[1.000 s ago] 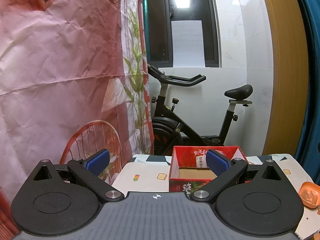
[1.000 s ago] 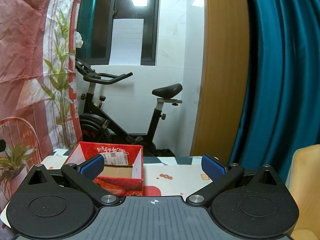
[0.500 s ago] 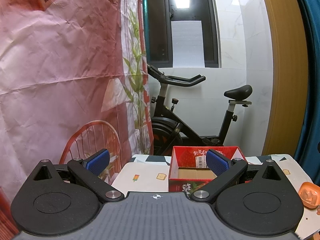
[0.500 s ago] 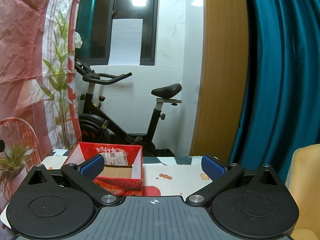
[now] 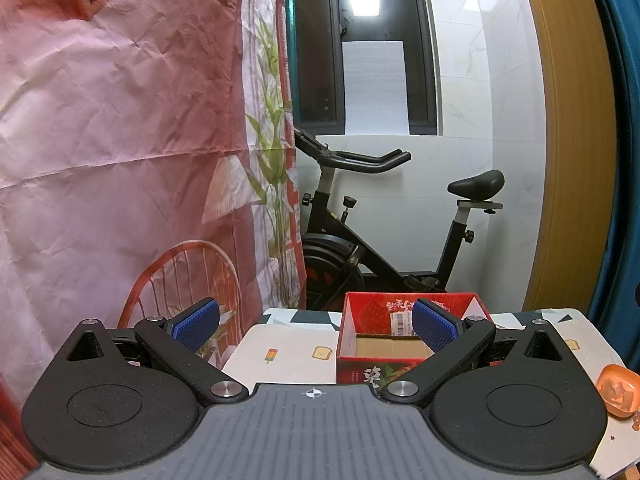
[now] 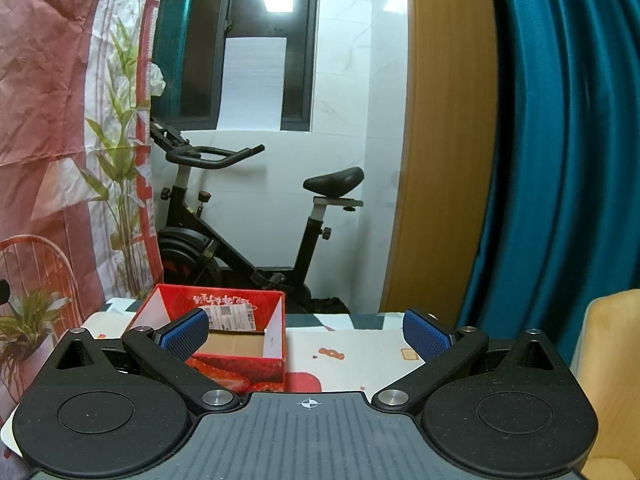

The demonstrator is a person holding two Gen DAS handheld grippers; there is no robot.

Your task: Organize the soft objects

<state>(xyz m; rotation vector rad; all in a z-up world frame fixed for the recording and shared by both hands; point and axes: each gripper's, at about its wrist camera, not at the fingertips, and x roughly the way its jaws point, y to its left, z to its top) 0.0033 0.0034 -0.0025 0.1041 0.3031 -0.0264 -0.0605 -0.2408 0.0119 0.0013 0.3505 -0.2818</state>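
Observation:
A red cardboard box point(image 5: 362, 372) with a strawberry print stands open and empty on the patterned table point(image 5: 292, 354), right of centre in the left wrist view. In the right wrist view the same box point(image 6: 240, 366) sits left of centre. An orange soft object point(image 5: 616, 394) lies at the table's right edge. My left gripper point(image 5: 316, 322) is open above the near table with nothing between its blue pads; its right pad overlaps the box. My right gripper point(image 6: 306, 330) is open too, holding nothing, its left pad in front of the box.
A black exercise bike point(image 5: 384, 236) stands behind the table against a white wall. A pink printed cloth point(image 5: 120, 160) hangs on the left. A teal curtain point(image 6: 560, 160) and a wooden panel point(image 6: 436, 140) fill the right. A yellow chair point(image 6: 612, 380) sits at the lower right.

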